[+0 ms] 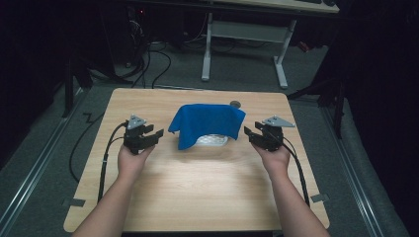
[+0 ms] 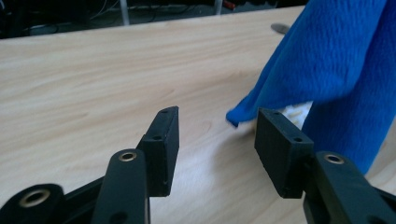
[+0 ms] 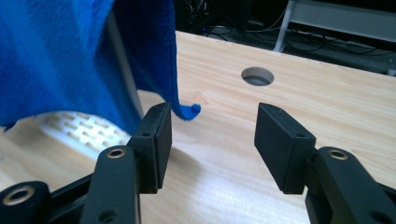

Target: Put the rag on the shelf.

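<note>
Both jaw pairs gaping wide, left gripper [image 1: 150, 136] and right gripper [image 1: 253, 134] are flanking the blue towel [image 1: 207, 122] draping the white basket [image 1: 213, 140]; nothing grasped yet.

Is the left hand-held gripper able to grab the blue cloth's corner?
Probably yes. The left hand-held gripper is open, and the blue cloth hangs just ahead with bare table between.

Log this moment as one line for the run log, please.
left tongs: open, left of blue cloth | right tongs: open, right of cloth | cloth: draped over white slotted basket | contact: none
</note>
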Demonstrator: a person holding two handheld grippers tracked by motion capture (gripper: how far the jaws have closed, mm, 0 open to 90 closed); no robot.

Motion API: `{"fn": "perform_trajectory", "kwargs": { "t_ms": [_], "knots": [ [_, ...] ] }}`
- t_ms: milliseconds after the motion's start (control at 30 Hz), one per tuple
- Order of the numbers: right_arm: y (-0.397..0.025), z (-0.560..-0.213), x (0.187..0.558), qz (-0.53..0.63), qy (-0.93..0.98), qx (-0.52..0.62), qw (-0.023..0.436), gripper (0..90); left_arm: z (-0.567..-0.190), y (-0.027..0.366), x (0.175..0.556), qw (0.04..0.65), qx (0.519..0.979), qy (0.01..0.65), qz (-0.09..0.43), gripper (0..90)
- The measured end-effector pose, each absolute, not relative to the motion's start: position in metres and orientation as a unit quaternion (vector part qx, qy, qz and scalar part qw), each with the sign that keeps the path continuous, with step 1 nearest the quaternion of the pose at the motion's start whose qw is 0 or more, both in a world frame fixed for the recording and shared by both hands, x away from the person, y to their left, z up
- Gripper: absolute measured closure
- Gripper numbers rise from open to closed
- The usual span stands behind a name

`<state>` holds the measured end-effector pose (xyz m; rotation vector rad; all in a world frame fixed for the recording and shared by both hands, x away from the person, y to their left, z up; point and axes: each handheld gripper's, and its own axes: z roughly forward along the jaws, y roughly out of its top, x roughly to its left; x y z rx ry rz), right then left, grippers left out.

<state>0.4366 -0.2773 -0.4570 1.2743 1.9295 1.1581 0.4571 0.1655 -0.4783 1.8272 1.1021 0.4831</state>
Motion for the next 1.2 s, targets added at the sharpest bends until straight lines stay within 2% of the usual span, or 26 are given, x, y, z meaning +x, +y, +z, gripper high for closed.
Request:
{"fn": "perform_trajectory", "kwargs": {
  "t_ms": [533, 867, 967, 1067, 1200],
  "knots": [
    [-0.278, -0.465, 0.373, 0.419, 0.736, 0.435, 0.304, 46.7, -0.495, 0.187, 0.393, 0.474, 0.739, 0.444, 0.176, 48.4],
    [-0.273, -0.491, 0.316, 0.408, 0.750, 0.442, 0.275, 44.1, -0.518, 0.174, 0.334, 0.455, 0.770, 0.419, 0.156, 45.2],
    [-0.274, -0.501, 0.297, 0.401, 0.754, 0.439, 0.278, 44.6, -0.518, 0.167, 0.317, 0.436, 0.791, 0.409, 0.132, 43.6],
    [-0.275, -0.507, 0.281, 0.388, 0.761, 0.444, 0.268, 44.4, -0.520, 0.162, 0.298, 0.444, 0.791, 0.402, 0.123, 43.1],
    [-0.271, -0.514, 0.277, 0.363, 0.785, 0.422, 0.270, 44.9, -0.526, 0.150, 0.292, 0.415, 0.814, 0.379, 0.143, 42.7]
  ]
}}
